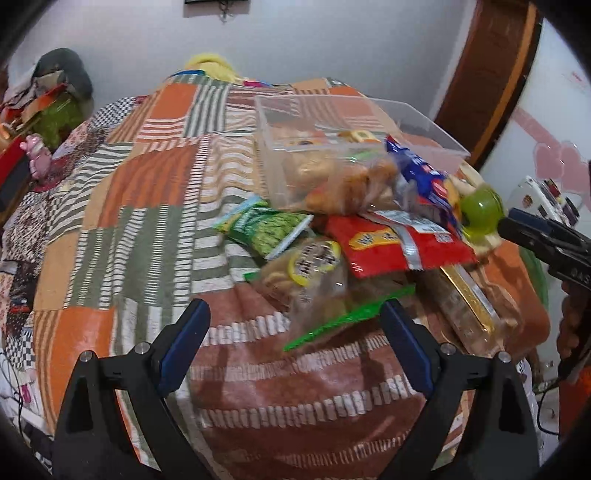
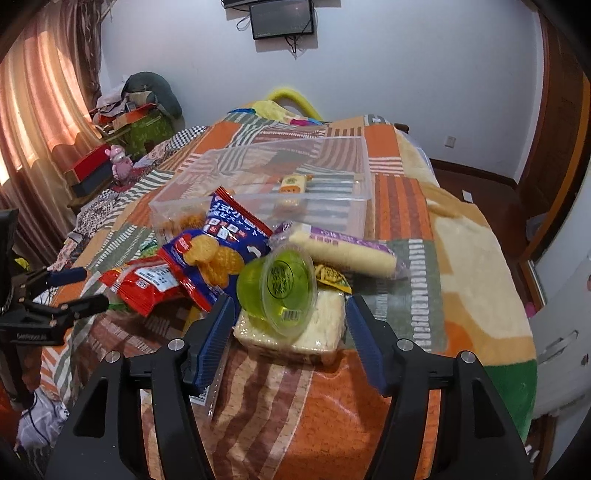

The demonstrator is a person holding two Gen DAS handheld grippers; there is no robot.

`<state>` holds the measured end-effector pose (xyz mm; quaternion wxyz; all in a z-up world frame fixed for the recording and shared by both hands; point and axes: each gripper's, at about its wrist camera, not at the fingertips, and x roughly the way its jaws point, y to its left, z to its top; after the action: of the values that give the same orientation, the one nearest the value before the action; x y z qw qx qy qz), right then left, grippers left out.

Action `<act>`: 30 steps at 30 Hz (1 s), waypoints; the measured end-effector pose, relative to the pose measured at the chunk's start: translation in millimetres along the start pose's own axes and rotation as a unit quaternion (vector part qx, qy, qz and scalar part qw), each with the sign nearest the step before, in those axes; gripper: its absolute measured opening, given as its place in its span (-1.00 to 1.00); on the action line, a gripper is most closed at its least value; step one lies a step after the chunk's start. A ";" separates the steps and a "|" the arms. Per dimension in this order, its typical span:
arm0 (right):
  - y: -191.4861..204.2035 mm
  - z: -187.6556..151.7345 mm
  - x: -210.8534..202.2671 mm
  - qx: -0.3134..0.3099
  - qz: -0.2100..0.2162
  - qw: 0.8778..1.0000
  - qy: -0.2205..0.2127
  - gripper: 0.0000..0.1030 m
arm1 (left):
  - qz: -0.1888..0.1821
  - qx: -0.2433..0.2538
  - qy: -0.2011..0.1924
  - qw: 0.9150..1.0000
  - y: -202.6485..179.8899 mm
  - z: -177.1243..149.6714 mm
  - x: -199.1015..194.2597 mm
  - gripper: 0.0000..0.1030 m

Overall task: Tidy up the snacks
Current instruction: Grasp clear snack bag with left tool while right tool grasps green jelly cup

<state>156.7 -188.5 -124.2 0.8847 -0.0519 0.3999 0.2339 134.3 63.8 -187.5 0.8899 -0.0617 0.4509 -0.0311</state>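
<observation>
A pile of snacks lies on a patchwork blanket in front of a clear plastic bin [image 1: 354, 122] [image 2: 332, 173]. The bin holds a small yellow packet [image 2: 293, 184] and a bag of fried snacks [image 1: 314, 166]. The pile includes a red packet [image 1: 391, 247] [image 2: 144, 284], a blue cracker bag [image 2: 218, 251] [image 1: 424, 173], a green jelly cup [image 2: 284, 291] [image 1: 480, 214], a green packet [image 1: 266, 225], a clear biscuit bag [image 1: 306, 273], a long cake roll [image 2: 347, 251] and a pale wrapped cake [image 2: 321, 325]. My left gripper [image 1: 295, 314] is open, just short of the biscuit bag. My right gripper [image 2: 290, 306] is open, its jaws on either side of the jelly cup.
The blanket [image 1: 147, 206] covers a bed. A cluttered side table with a pink toy [image 2: 120, 162] and boxes stands at the left by curtains. A wall screen [image 2: 282, 16] hangs at the back. A wooden door [image 1: 491, 74] is at the right.
</observation>
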 end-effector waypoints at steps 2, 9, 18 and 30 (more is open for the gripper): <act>0.0 -1.4 2.2 0.002 -0.002 1.000 0.003 0.16 | -0.003 0.000 -0.001 1.000 -3.6 2.9 3.3 0.83; 2.4 -1.9 9.9 0.012 0.006 1.000 0.010 0.16 | -0.007 -0.025 0.007 1.000 -11.5 15.4 23.5 0.86; 16.1 1.5 26.7 0.006 0.002 1.000 0.014 0.16 | 0.018 -0.022 -0.001 1.000 -10.2 15.5 34.5 0.91; 9.7 1.6 25.5 0.013 0.002 1.000 0.008 -0.05 | 0.041 -0.002 0.007 0.999 -19.4 17.5 60.3 0.90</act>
<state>167.9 -170.0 -140.8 0.8817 -0.0417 0.4098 0.2301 184.1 39.3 -222.7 0.8871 -0.0443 0.4595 0.0061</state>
